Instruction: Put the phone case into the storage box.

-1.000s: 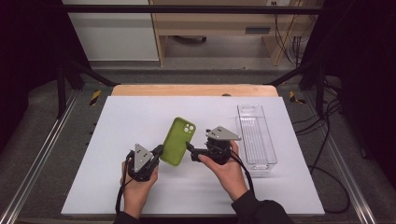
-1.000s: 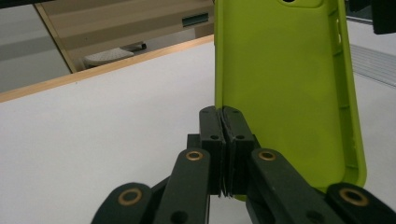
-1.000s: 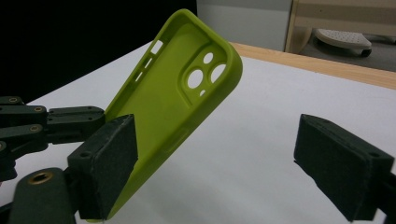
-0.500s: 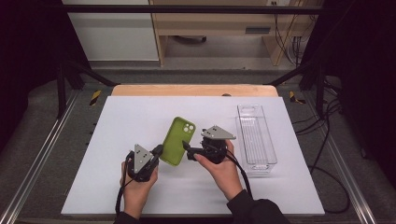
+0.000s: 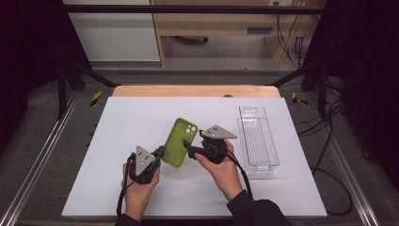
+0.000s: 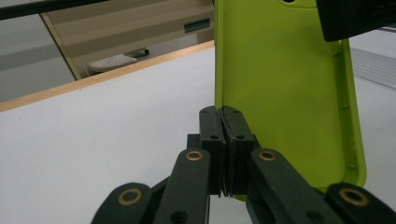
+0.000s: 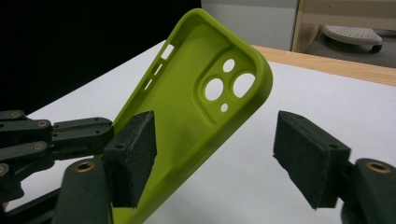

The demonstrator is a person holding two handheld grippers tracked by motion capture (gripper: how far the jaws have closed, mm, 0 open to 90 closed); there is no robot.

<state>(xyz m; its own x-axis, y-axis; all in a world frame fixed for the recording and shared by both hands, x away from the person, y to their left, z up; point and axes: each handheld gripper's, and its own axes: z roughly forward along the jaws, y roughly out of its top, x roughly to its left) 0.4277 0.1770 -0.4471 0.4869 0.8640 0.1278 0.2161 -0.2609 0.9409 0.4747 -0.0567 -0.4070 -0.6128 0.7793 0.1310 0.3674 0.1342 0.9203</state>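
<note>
A lime-green phone case is held up off the white table, tilted, its camera holes at the upper end. My left gripper is shut on the case's lower edge; the left gripper view has its jaws pressed together on the rim of the case. My right gripper is open at the case's right side. In the right gripper view its pads straddle the case's long edge, one pad inside the shell, the other apart from it.
A clear plastic tray lies lengthwise on the table's right part, just right of my right hand. A wooden strip borders the far edge. Black frame rails run along both sides of the table.
My right gripper has moved left, bringing its open jaws around the case's edge. The left gripper keeps its hold, and the case has barely shifted.
</note>
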